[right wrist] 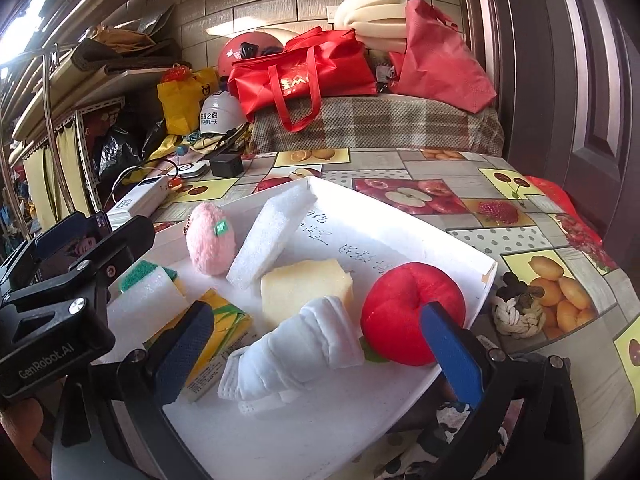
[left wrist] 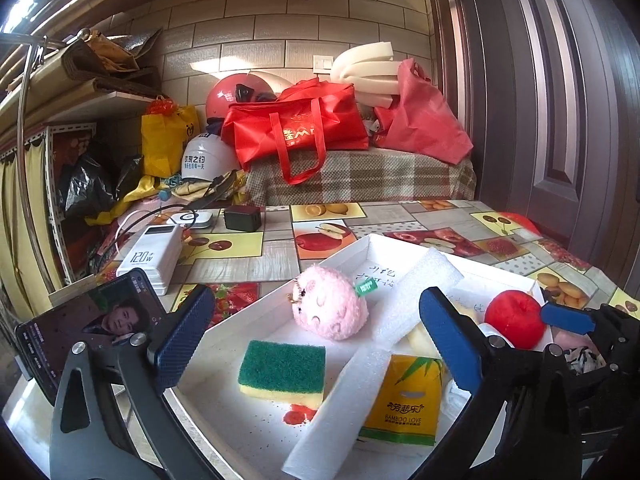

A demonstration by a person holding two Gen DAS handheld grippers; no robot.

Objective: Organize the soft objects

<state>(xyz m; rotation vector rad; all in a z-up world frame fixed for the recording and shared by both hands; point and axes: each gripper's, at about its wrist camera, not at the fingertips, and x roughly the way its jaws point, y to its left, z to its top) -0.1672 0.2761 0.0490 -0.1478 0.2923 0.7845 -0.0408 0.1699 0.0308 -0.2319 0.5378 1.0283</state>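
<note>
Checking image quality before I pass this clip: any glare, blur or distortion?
Left wrist view: strong fisheye bending at the door, white tray floor overexposed, objects sharp. Right wrist view: same bending, blown-out window corner, tray bright but handwriting legible.

A table (right wrist: 460, 168) covered in a fruit-print cloth carries a white tray (right wrist: 420, 236), a white power bank (left wrist: 154, 252), a black charger (left wrist: 242, 218) and a knotted rope ball (right wrist: 518, 314).

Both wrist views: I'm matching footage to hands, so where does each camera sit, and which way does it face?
Left wrist: on the open left gripper, low at the white tray's near-left side, facing the green sponge; the right gripper's blue finger intrudes.
Right wrist: on the open right gripper, further right, facing the rolled white cloth; the left gripper's black body shows.
Shared: pink plush, red plush apple.
</note>
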